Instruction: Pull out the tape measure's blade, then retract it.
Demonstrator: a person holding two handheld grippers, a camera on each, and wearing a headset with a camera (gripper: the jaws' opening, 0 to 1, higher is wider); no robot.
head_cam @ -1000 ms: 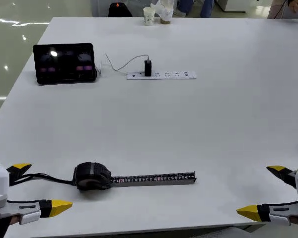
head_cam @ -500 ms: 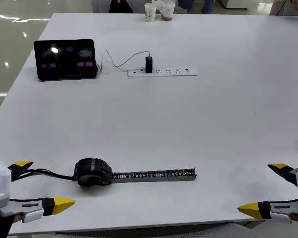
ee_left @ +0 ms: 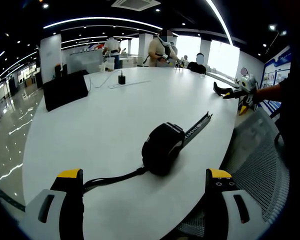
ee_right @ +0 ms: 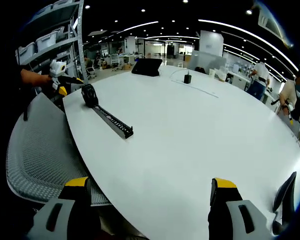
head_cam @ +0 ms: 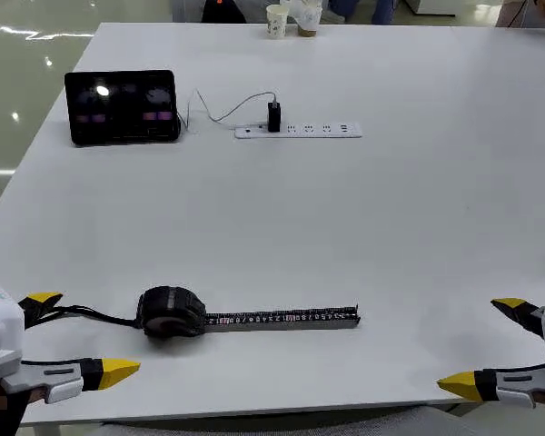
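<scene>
In the head view the tape measure [head_cam: 171,312] lies at the counter's [head_cam: 345,209] near left, its blade [head_cam: 282,318] drawn out rightward. The left gripper [head_cam: 84,332] and right gripper [head_cam: 480,345] are both spread and empty. In the left gripper view the case lies just ahead, so it is probably best clamped squarely. In the right gripper view the blade tip lies well to the left and likely needs guiding during retraction.

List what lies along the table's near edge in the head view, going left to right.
From the left: left gripper, jaws open → tape measure case → blade, pulled out flat on the table → right gripper, jaws open.
</scene>
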